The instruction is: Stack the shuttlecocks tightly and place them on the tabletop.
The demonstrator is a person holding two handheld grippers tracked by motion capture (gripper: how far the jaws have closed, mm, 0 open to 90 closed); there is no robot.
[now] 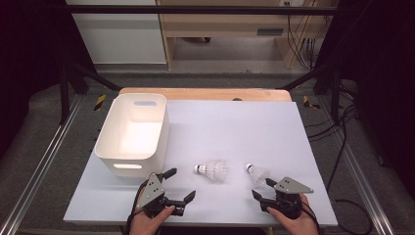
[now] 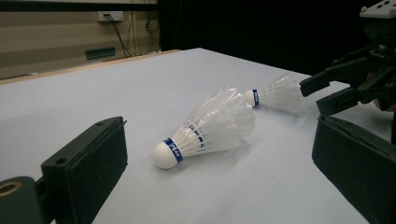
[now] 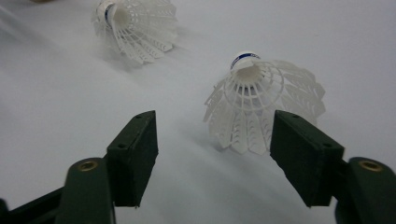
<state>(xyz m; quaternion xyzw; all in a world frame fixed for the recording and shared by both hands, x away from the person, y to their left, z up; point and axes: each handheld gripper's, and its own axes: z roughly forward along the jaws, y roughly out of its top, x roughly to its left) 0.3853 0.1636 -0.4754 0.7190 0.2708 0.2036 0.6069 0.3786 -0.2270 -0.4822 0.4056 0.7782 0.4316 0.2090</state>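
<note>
Two white shuttlecocks with blue-banded cork tips lie on a pale mat (image 1: 235, 127). The left shuttlecock (image 1: 213, 171) (image 2: 210, 128) (image 3: 135, 25) lies on its side just ahead of my left gripper (image 1: 181, 184) (image 2: 219, 172), which is open with nothing between its jaws. The right shuttlecock (image 1: 256, 174) (image 2: 278, 93) (image 3: 261, 102) lies with its skirt towards my right gripper (image 1: 262, 188) (image 3: 215, 154) (image 2: 322, 93). That gripper is open too, its jaws just short of the skirt and not touching it.
A white plastic bin (image 1: 132, 134) stands empty on the mat's left side, close to the left gripper. The wooden table edge (image 1: 205, 93) shows beyond the mat. Dark frame posts and cables flank the table.
</note>
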